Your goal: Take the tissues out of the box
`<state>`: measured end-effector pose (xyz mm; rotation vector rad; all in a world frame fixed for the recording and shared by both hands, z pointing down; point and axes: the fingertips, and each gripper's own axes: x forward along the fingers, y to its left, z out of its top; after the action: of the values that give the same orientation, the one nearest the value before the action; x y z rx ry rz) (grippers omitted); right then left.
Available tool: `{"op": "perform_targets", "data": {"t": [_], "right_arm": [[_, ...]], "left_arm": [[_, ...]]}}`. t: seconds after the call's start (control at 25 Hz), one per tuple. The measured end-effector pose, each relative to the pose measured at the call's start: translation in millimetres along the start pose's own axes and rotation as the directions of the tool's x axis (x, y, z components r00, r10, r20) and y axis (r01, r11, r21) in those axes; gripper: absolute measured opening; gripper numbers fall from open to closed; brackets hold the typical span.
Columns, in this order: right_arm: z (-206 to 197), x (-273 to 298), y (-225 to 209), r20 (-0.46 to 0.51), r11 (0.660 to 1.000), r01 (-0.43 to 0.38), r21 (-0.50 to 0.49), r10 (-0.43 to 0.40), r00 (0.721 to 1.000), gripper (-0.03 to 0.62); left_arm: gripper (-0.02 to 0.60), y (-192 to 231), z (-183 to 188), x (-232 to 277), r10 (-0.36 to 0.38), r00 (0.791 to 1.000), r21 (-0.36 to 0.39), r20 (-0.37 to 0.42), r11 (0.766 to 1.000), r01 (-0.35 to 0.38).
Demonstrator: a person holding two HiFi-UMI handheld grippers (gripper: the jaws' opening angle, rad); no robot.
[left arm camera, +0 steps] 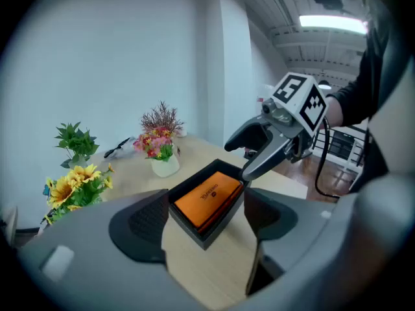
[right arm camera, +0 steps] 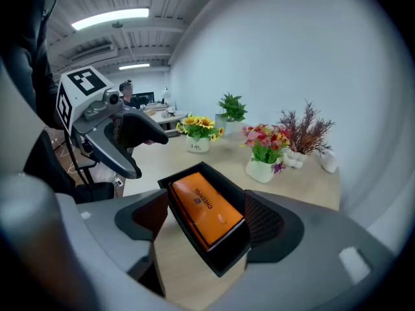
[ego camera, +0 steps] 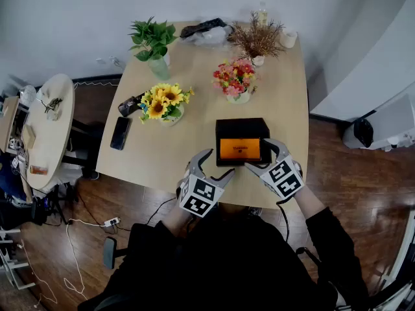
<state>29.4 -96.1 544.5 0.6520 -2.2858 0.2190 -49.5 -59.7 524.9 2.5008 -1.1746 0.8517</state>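
Left tool (ego camera: pixel 219 164), right tool (ego camera: pixel 258 154), jaws apart, angled inward at box (ego camera: pixel 242 126)

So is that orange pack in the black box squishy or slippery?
Probably light and slightly squishy: the flat orange rectangular pack looks like wrapped tissues. Its shiny top may slip. It lies sunk in the open black box, so lifting could snag.

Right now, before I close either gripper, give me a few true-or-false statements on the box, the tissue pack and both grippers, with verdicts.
1. The orange tissue pack lies inside the black box. True.
2. The left gripper is shut on the pack. False: its jaws stand apart and grip nothing.
3. The right gripper is open. True.
4. A lid covers the box. False: its top is open and the pack shows.
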Motion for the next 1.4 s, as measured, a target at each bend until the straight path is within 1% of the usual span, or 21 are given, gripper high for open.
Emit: {"op": "perform_targets", "data": {"t": [0.12,0.28,0.4,0.48,0.6,0.8,1.04,1.2,1.4], "right_arm": [[-4.4,24.6,1.1,-0.045,0.999,-0.033,0.008,0.033,0.998,0.383],[-10.9,46.2,3.3,-0.114,0.998,-0.057,0.008,0.058,0.992,0.391],[-14.3,56.5,1.6,-0.152,0.998,-0.059,0.009,0.06,0.987,0.391],[-15.9,61.8,-0.4,-0.165,0.998,-0.06,0.022,0.062,0.984,0.391],[-19.8,68.9,-1.0,-0.194,0.997,-0.066,0.027,0.07,0.979,0.391],[-27.5,78.9,-4.1,-0.242,0.997,-0.059,0.059,0.071,0.968,0.387],[-33.1,84.3,-5.7,-0.306,0.997,-0.063,0.055,0.077,0.949,0.356],[-34.7,87.3,-2.5,-0.351,0.997,-0.061,0.039,0.071,0.934,0.314],[-30.0,87.3,-2.0,-0.36,0.998,-0.045,0.035,0.054,0.932,0.249]], "left_arm": [[0.36,2.6,-16.8,16.2,-0.009,0.998,0.027,-0.059,1.0,0.011],[0.364,8.9,-29.9,30.5,-0.002,0.994,0.05,-0.111,0.999,0.008],[0.365,8.2,-37.2,40.6,-0.016,0.989,0.074,-0.147,0.997,0.027],[0.365,4.4,-41.8,46.9,-0.027,0.985,0.102,-0.17,0.994,0.045],[0.365,2.2,-48.1,55.5,-0.022,0.98,0.145,-0.198,0.988,0.052],[0.365,1.8,-63.7,63.5,-0.018,0.97,0.159,-0.242,0.986,0.058],[0.365,3.7,-71.5,66.8,-0.001,0.969,0.15,-0.245,0.988,0.039],[0.364,2.9,-71.1,66.5,-0.001,0.97,0.145,-0.242,0.989,0.037],[0.364,2.6,-72.0,66.5,-0.003,0.97,0.137,-0.242,0.99,0.037]]}}
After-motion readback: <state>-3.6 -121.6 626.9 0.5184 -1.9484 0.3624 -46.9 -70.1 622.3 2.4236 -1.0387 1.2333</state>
